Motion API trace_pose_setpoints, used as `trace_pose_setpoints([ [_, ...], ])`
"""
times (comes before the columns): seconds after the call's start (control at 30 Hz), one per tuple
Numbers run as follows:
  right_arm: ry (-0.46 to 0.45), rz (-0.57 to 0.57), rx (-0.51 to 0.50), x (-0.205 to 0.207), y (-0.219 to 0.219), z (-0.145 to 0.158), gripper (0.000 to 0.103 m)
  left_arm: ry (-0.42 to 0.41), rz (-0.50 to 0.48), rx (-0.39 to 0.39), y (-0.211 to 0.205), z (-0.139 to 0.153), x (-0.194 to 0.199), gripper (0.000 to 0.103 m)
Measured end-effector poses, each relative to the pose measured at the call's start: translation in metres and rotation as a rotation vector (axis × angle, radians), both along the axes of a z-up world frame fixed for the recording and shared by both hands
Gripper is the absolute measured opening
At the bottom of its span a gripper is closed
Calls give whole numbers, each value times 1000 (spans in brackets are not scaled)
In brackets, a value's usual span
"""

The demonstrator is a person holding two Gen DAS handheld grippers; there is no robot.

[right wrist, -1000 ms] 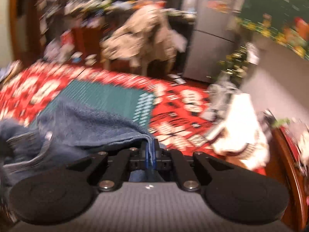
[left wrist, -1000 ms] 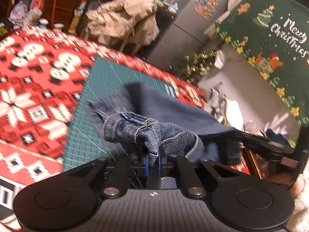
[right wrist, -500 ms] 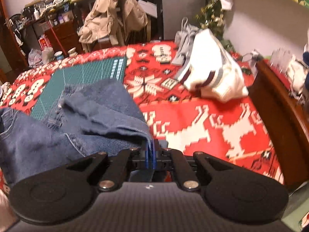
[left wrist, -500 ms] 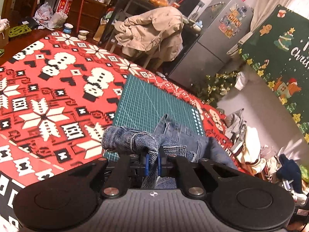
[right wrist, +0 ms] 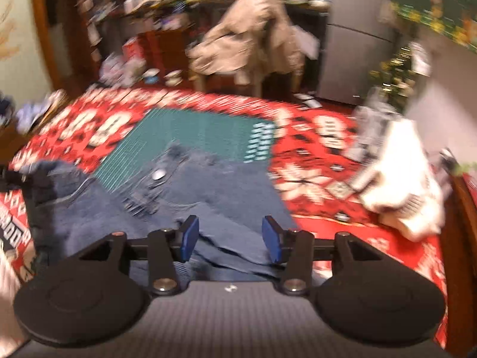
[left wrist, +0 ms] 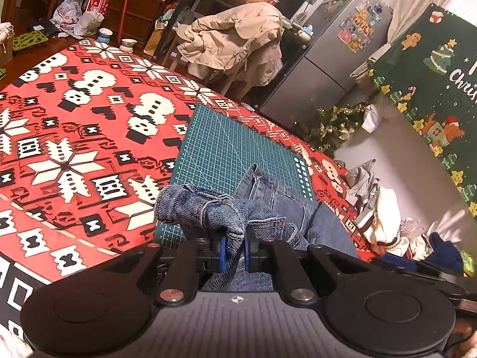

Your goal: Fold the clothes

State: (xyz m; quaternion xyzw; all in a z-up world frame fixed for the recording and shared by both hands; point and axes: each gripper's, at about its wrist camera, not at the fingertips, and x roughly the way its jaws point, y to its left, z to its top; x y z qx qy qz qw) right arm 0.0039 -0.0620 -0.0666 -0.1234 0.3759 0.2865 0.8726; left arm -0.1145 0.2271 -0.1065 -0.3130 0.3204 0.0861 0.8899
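the left gripper (left wrist: 234, 249) pinched a bunched fold of the jeans (left wrist: 286, 208) at the table's near edge. the right gripper (right wrist: 231, 240) was opening, pads clear of denim lying between them. the jeans reached onto the green cutting mat (left wrist: 238, 146) mid-table.

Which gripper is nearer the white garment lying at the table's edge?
Right. The right gripper, jaws opening over the jeans, sits beside the white garment; the left gripper, clamped on denim, is farther across the jeans.

right wrist view: motion-blurred throughout | blue denim jeans (right wrist: 226, 185): near edge hidden behind gripper body | green christmas banner (left wrist: 432, 95): lettering cut off at right edge
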Motion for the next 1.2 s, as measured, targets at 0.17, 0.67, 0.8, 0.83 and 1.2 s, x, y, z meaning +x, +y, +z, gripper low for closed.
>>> trace_pose_setpoints([
  [0.17, 24, 78, -56, 10, 52, -31, 51, 5, 2, -3, 0, -2, -2, 9],
  [0.67, 93, -62, -1, 37, 52, -76, 6, 7, 27, 5, 1, -9, 0, 8],
  [0.8, -9, -202, 64, 37, 8, -41, 5, -24, 49, 5, 4, 1, 0, 7],
  [0.83, -67, -241, 56, 35, -4, -29, 4, -37, 51, 6, 5, 5, 1, 7],
  [1.2, -198, -446, 137, -2, -121, 51, 4, -126, 71, 48, 15, 37, 29, 7],
])
